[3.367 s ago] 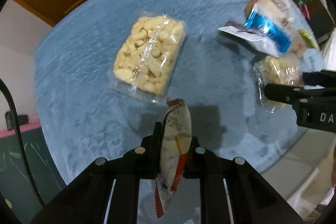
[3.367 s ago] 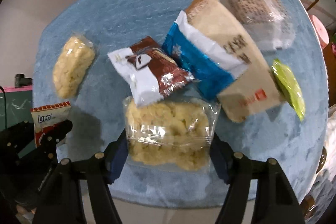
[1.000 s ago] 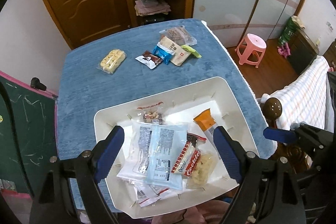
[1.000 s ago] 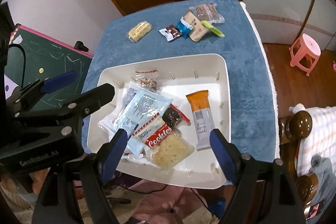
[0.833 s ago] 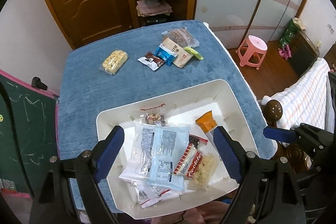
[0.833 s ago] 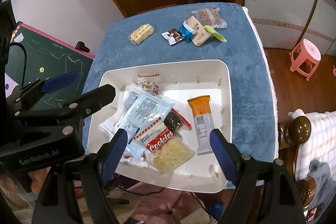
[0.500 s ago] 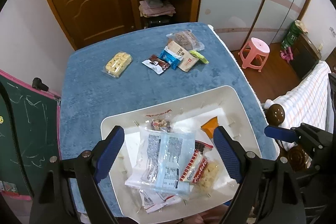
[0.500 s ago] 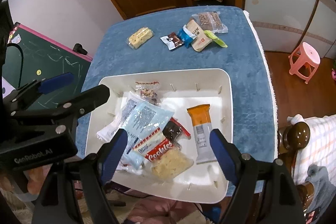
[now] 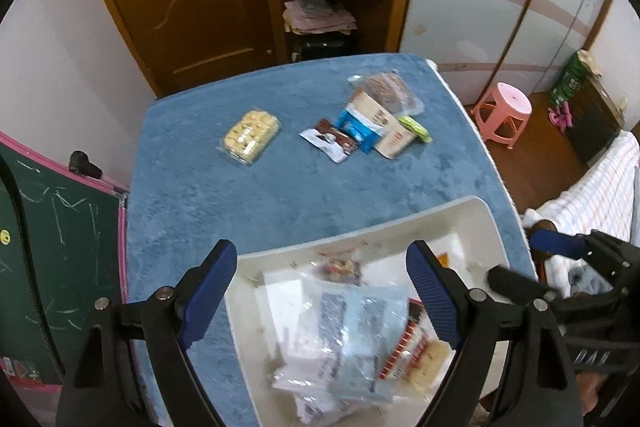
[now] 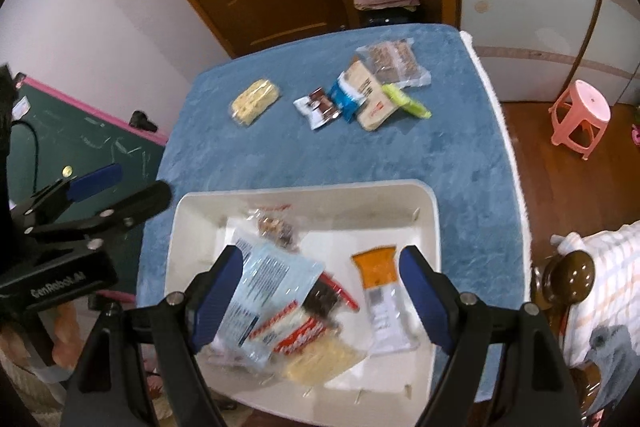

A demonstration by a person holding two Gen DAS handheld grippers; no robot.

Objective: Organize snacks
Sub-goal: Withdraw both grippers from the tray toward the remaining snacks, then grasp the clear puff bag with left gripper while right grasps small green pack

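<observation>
Left black two-finger tongs with blue pads: spread wide, nothing between the fingers, pointing toward 12 o'clock, pads at 10 and 2 o'clock of the lower frame. Right black two-finger tongs with blue pads: likewise spread wide and empty-handed, pointing toward 12 o'clock. Side by side, each visible at the edge of the other's view.

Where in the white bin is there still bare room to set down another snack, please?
The white bin is bare along its far wall and far right corner, beyond the orange-topped bar. Its left and near parts are crowded: the pale blue packet, the red cookie pack and the yellow puffs overlap there.
</observation>
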